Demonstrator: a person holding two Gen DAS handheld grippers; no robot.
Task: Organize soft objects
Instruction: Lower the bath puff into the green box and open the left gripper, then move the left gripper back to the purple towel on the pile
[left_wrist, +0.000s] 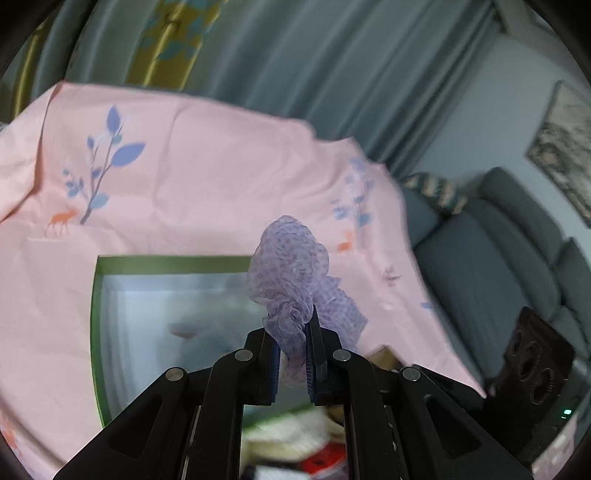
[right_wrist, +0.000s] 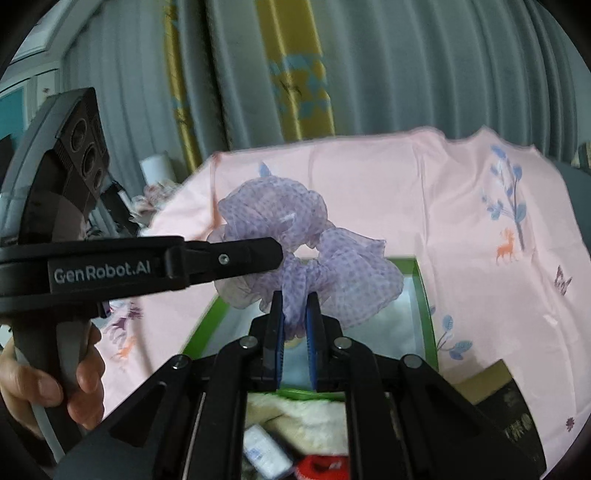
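A lilac dotted chiffon scrunchie hangs in the air, pinched from two sides. In the left wrist view my left gripper is shut on its gathered lower part. The right wrist view has my right gripper shut on the scrunchie from below. There the left gripper comes in from the left, held by a hand, and its tip bites the same scrunchie. Under it stands an open green-rimmed box with a pale inside, also seen in the left view as the box.
A pink cloth printed with blue leaves and orange deer covers the surface around the box. Near me lie a cream fluffy item, a small white bottle and something red. Grey curtains hang behind, and a grey sofa stands to the right.
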